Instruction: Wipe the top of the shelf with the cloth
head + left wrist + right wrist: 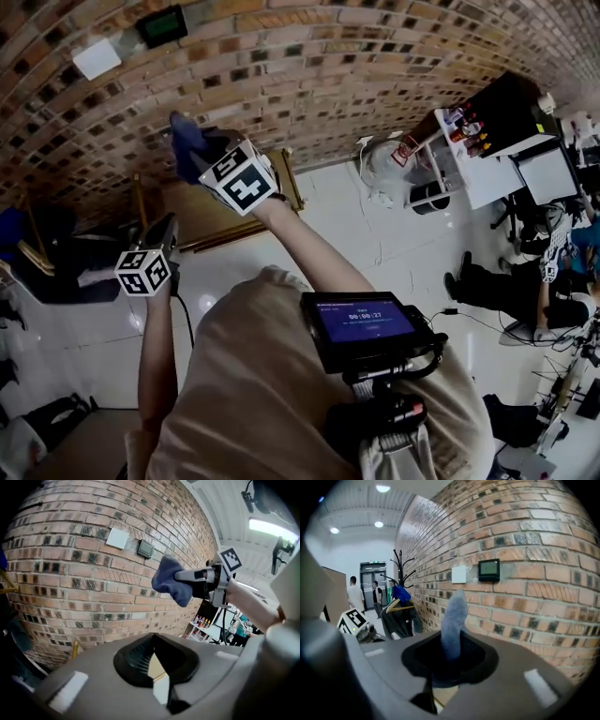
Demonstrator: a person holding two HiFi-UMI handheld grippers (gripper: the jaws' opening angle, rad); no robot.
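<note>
My right gripper [208, 155] is raised in front of the brick wall, shut on a blue cloth [187, 142]. In the right gripper view the cloth [453, 620] stands up out of the closed jaws. From the left gripper view it [171, 581] hangs bunched at the tip of the right gripper [188, 576]. My left gripper [166, 234] is lower and to the left, shut with nothing in it [157, 667]. Below both, a brown-topped shelf [192, 214] with a brass-coloured frame stands against the wall.
The brick wall carries a white plate [97, 58] and a small dark screen [161, 25]. A coat stand with clothes [398, 606] is at the left. A white rack with bottles [450, 141] and seated people [506, 281] are at the right. Two people [355, 597] stand by a far door.
</note>
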